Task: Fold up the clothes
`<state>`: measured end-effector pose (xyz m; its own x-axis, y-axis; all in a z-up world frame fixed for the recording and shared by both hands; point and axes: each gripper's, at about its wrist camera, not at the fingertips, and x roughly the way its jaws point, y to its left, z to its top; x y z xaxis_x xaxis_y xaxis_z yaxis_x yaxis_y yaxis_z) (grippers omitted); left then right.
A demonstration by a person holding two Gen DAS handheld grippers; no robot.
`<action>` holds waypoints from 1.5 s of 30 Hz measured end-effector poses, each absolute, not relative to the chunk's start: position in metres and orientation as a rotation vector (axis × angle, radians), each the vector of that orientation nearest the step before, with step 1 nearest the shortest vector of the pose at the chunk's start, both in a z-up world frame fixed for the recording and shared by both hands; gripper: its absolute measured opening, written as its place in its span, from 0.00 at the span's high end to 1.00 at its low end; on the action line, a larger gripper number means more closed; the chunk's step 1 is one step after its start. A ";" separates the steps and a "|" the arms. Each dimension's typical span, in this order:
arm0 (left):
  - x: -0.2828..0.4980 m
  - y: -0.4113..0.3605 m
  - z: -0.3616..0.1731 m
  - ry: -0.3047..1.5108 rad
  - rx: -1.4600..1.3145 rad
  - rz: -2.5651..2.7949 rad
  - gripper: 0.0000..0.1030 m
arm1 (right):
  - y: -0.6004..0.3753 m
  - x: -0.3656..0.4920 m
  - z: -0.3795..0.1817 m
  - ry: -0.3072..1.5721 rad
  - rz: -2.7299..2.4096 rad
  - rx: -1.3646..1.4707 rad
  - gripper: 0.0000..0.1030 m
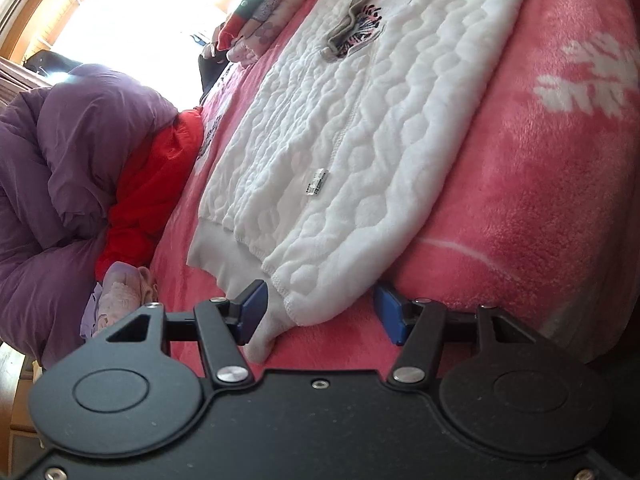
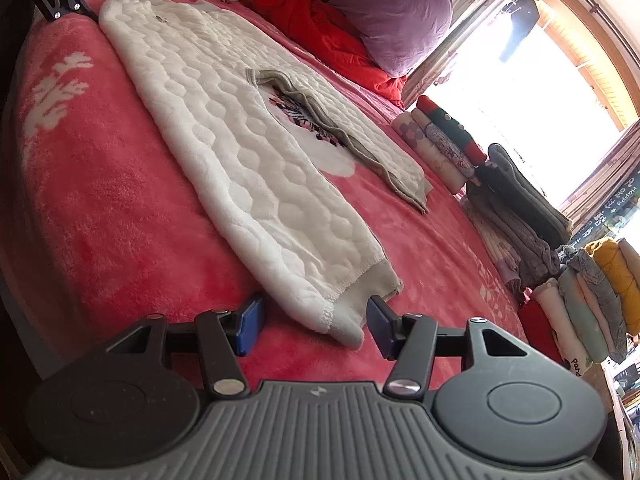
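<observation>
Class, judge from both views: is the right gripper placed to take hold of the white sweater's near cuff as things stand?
Probably yes. The right gripper is open, with the cuff of the white sweater lying between its fingers on the pink blanket; nothing blocks it.

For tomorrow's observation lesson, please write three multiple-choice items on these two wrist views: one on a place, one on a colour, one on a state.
1. Where does the white sweater lie?
A. on the pink blanket
B. on a chair
C. on the floor

2. What colour are the pads on the tool fingers?
A. yellow
B. blue
C. green

3. How is the right tool set?
A. shut on a sock
B. shut on nothing
C. open around the sweater's cuff

Answers:
1 A, pink blanket shows all around it.
2 B, blue pads show in both views.
3 C, the fingers stand apart either side of the cuff.
</observation>
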<state>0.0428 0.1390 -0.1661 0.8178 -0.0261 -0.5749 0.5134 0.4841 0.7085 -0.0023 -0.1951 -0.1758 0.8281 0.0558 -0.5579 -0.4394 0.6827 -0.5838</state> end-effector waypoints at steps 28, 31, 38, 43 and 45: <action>0.176 0.141 -0.095 0.572 0.392 -0.031 0.94 | -0.232 0.155 -0.104 0.363 0.242 -0.369 0.92; 0.203 0.143 -0.097 0.592 0.358 -0.006 0.94 | -0.233 0.188 -0.104 0.358 0.229 -0.337 0.92; 0.247 0.144 -0.100 0.613 0.320 0.042 0.94 | -0.227 0.255 -0.116 0.388 0.219 -0.293 0.92; 0.265 0.143 -0.105 0.615 0.332 0.068 0.94 | -0.225 0.283 -0.121 0.404 0.227 -0.284 0.92; 0.269 0.140 -0.110 0.619 0.365 0.069 0.94 | -0.225 0.294 -0.120 0.406 0.230 -0.283 0.92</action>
<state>0.2691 0.1403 -0.1099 0.8143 0.1714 -0.5546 0.0448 0.9340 0.3545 0.2940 -0.2249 -0.1197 0.8937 0.1628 -0.4181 -0.2750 0.9351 -0.2237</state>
